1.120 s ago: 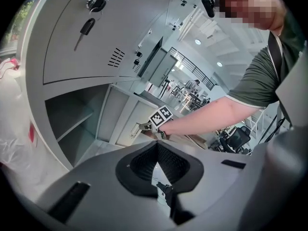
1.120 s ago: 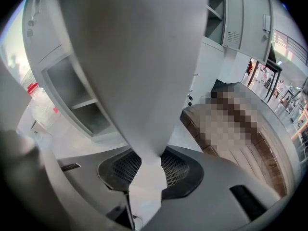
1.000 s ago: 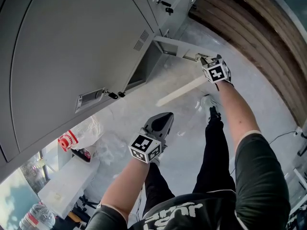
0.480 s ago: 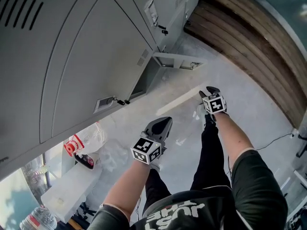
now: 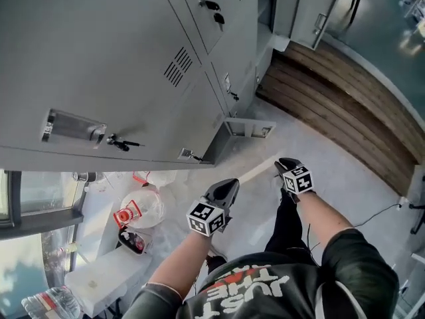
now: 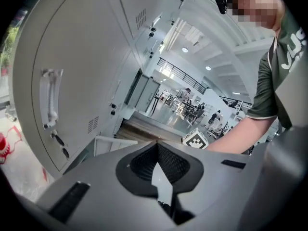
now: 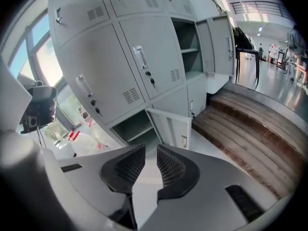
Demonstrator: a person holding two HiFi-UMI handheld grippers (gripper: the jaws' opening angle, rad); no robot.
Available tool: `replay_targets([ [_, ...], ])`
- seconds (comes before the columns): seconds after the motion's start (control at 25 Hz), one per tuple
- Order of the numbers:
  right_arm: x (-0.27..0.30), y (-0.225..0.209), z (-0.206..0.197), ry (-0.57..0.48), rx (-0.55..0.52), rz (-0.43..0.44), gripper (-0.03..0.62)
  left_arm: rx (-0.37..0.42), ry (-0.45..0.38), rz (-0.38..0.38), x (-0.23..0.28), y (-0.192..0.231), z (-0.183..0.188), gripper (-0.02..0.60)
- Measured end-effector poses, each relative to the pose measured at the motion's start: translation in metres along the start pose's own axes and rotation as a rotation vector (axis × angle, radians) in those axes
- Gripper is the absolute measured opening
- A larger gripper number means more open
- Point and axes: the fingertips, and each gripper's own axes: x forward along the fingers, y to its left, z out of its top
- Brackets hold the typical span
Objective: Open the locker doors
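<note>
Lockers (image 5: 119, 58) are noted at left; one low door (image 5: 249, 128) and a far upper door (image 5: 304, 12) stand open. The left gripper (image 5: 226, 186) is held clear, jaws clenched on nothing. The right gripper (image 5: 287, 163) is likewise clear; its jaws have just been closing, with a narrow gap left and nothing between.

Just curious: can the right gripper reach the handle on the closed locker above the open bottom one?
Probably yes: the right gripper, jaws just narrowed and empty, faces the handle unobstructed; the open door sits lower.
</note>
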Motion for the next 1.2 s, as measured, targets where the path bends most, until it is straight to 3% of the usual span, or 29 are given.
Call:
replay_targets([
  [0.2,-0.084,0.051,0.057,-0.091,-0.016,0.045,0.065,0.043,-0.053,-0.003,-0.057,-0.044,0.062,0.006],
  [0.44,-0.18,0.117,0.126,-0.226,-0.096,0.098,0.048,0.157,-0.159,-0.015,-0.121,-0.087,0.141,0.006],
  [0.64,-0.246,0.156,0.177,-0.362,-0.144,0.152,0.039,0.248,-0.238,-0.036,-0.154,-0.121,0.185,0.006],
  [0.92,-0.313,0.211,0.213,-0.501,-0.135,0.247,0.035,0.312,-0.286,-0.061,-0.195,-0.149,0.205,0.006],
  [1.2,-0.32,0.226,0.227,-0.517,-0.192,0.242,0.035,0.332,-0.291,-0.067,-0.201,-0.155,0.209,0.006],
])
